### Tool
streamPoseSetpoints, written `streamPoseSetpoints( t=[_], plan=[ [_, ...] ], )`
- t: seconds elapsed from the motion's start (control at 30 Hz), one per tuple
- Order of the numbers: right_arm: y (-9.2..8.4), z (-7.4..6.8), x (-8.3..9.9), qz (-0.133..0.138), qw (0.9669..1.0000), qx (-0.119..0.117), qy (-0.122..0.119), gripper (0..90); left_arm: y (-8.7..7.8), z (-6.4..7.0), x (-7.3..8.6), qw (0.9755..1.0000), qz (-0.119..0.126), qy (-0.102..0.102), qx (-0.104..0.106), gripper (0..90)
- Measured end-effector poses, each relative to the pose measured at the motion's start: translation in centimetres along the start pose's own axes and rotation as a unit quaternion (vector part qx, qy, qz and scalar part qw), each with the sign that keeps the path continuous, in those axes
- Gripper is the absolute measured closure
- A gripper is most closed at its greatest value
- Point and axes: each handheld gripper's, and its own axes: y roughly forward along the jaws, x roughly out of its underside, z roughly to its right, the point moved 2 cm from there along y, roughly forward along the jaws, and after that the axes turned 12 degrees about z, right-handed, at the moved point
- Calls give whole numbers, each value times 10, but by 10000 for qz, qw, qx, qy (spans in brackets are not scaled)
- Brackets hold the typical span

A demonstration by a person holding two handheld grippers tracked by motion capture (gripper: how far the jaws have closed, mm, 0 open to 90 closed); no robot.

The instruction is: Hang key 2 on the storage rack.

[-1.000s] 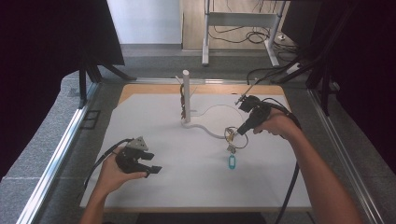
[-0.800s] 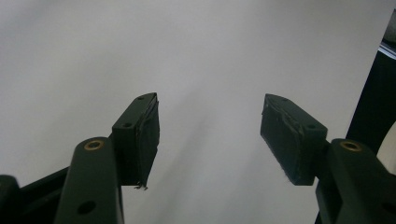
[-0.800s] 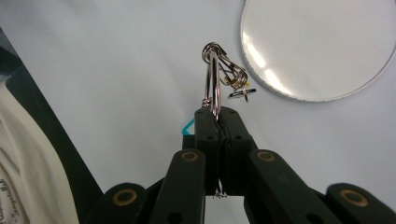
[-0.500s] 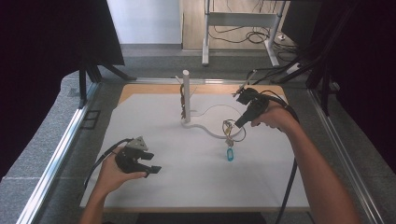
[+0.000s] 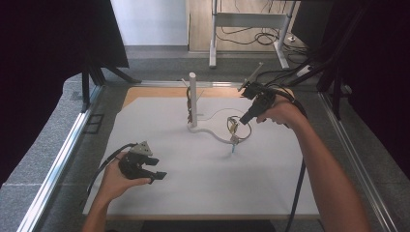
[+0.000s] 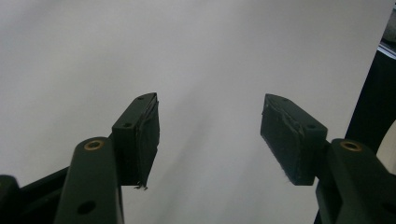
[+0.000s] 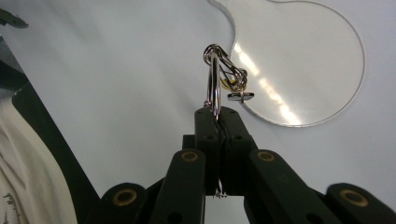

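White mat [image 5: 203,193] laid over a table, grey floor and a mess of cables further back, dark curtains either side.

Nearest the person, around 7 o'clock on the mat, the left gripper [image 5: 153,170] just sits there with its jaws spread wide and nothing between them; the left gripper view has only blank mat under the pads [image 6: 148,135].

Further out, about 1 o'clock from the mat's centre, the right gripper [image 5: 243,119] is pinched tight on a metal key ring [image 7: 215,77], and a little bunch of rings and a small blue tag [image 5: 232,148] dangles below it, clear of the mat as far as I can tell. In the right gripper view the ring hangs over the edge of a clear acrylic base plate [image 7: 322,56].

Farther again, roughly 12 o'clock, a white post [image 5: 193,99] stands upright on that plate, with what looks like a small hook and some bits already hanging by it.

So my read: pickup is done, the keys are in the air. What's left is carrying them to the post and hooking the ring on, then letting go. Left one hasn't got a job yet.
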Motion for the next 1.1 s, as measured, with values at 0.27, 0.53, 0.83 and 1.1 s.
streamPoseSetpoints(
  t=[0.27,0.53,0.83,1.1],
  plan=[
    [-1,5,-16,22,10000,30,62,875,-2,-1,0,10000,39,-20,6,383],
    [-3,10,-28,92,9999,49,113,875,-2,-1,0,10000,40,-19,19,382],
    [-4,14,-33,127,9997,82,180,875,-2,-1,0,10000,44,-22,26,382],
    [-6,15,-37,115,9997,100,177,875,-3,-1,0,10000,59,-19,36,382]
  ],
)
